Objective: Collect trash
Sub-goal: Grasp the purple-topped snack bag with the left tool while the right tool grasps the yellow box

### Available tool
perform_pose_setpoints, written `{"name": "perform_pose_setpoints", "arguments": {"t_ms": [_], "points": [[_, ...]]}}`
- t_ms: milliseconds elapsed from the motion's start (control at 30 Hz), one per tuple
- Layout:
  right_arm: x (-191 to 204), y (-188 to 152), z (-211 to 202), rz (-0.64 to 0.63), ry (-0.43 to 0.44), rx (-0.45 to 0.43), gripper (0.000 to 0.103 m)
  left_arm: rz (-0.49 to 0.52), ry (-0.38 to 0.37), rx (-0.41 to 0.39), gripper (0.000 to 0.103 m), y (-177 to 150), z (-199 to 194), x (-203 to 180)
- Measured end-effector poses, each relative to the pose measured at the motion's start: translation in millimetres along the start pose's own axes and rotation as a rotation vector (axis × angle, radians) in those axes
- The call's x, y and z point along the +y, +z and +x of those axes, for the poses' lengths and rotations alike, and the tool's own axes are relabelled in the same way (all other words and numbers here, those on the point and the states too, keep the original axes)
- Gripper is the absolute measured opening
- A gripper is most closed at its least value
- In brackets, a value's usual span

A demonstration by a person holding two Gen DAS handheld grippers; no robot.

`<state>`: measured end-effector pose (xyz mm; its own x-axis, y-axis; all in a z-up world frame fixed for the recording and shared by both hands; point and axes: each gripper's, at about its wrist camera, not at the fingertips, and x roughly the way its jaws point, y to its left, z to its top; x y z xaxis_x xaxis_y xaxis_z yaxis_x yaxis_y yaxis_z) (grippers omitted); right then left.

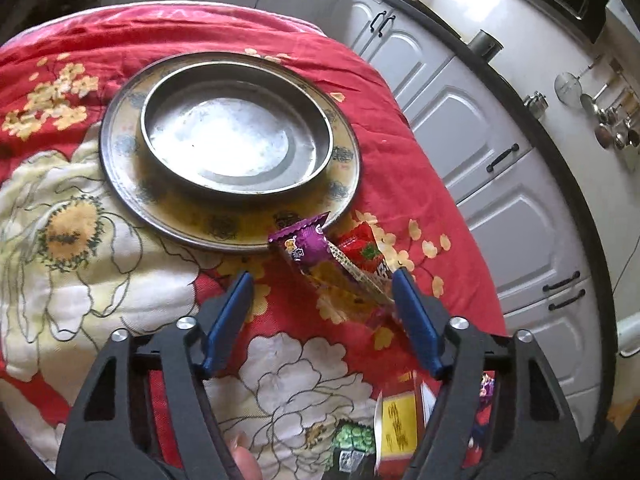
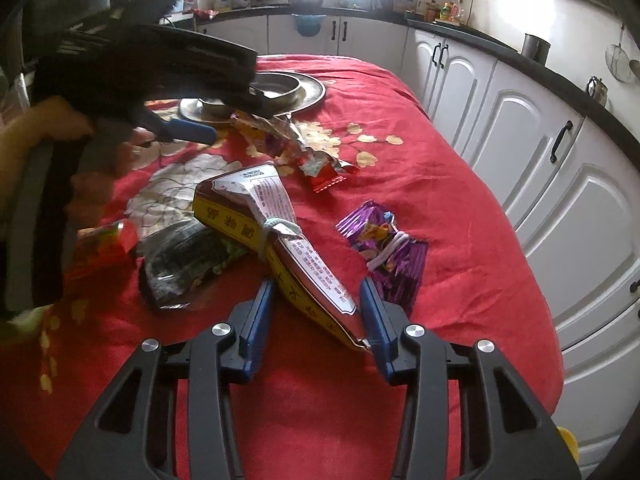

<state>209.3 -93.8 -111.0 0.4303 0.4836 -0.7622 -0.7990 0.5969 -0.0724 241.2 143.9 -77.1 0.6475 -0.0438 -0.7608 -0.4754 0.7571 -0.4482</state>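
Between the blue pads of the left gripper (image 1: 322,280), and nearer its right pad, lies a small heap of wrappers (image 1: 340,264) on the red flowered cloth (image 1: 400,168): a purple one on the left, a red one on the right, a crumpled patterned strip across them. The jaws stand spread; the right pad is at the heap's edge, but whether it touches I cannot tell, and the left pad is clear of it. Just beyond the heap a steel dish (image 1: 236,140) sits inside a wide patterned tray (image 1: 344,184), the purple wrapper's tip overlapping the tray's rim.

Ahead of the right gripper (image 2: 316,296) a long yellow and brown packet (image 2: 280,236), tied round the middle with a pale band, lies slantwise with its near end between the pads. These jaws are partly spread; the packet's lower corner meets the right pad, and the left pad is just beside it, though a firm pinch cannot be told. Right of that gripper lies a purple wrapper (image 2: 384,248) with a white band, left of it a dark green packet (image 2: 188,260), and further left a red-orange wrapper (image 2: 108,244)
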Motion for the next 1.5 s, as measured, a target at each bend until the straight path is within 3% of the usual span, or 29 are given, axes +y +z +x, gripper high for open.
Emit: {"name": "perform_pose_setpoints", "arguments": {"t_ms": [200,300,433,500,667,967,1133,1500], "points": [[5,-12,-20,0.017,0.033,-0.016,0.041,-0.057,-0.023,0.013,0.049,2,7,3],[7,-20,-30,0.034,0.043,-0.018,0.040,-0.057,-0.039,0.018,0.029,1,9,1],[6,-28,-39,0.068,0.059,-0.018,0.040,-0.056,-0.055,0.044,0.016,-2,14,1],[7,-31,-43,0.070,0.064,-0.019,0.030,-0.048,-0.061,0.046,0.011,-5,12,2],[7,-38,-49,0.088,0.062,-0.015,0.026,-0.034,-0.107,0.044,0.010,-10,-5,1],[3,-48,-67,0.125,0.069,-0.034,0.023,0.056,-0.202,-0.030,0.010,-27,-68,-7],[4,-51,-87,0.148,0.080,-0.061,0.022,0.123,-0.214,-0.079,0.010,-49,-97,-8],[16,-55,-118,0.140,0.075,-0.117,0.020,0.280,-0.166,-0.157,0.010,-97,-132,-15]]}}
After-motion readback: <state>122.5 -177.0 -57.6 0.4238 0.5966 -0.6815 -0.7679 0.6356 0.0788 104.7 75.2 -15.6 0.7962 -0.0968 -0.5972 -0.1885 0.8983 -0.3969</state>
